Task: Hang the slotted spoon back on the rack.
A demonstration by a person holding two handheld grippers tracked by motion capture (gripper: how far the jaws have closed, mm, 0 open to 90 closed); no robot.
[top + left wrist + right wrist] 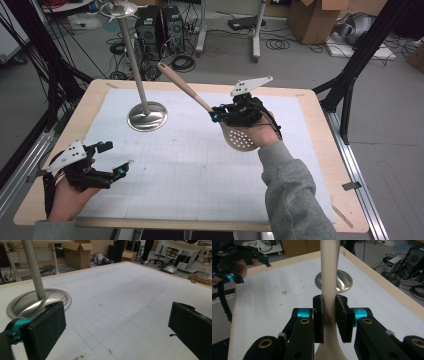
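A beige slotted spoon [239, 137] is held above the table, its long handle [182, 85] slanting up and to the left. My right gripper [216, 114] is shut on the handle just above the perforated bowl; in the right gripper view the two pads press on the handle [328, 277] from both sides. A steel stand with a round base [147, 116] and a thin upright pole rises at the back left of the white mat. My left gripper [118, 159] rests at the table's front left, open, with nothing between its pads [46, 327].
The white gridded mat [190, 165] covers most of the wooden table. The stand's base [37, 302] lies just ahead of my left gripper. Beyond the table are cables, computer towers, a cardboard box [312, 20] and black frame struts at both sides.
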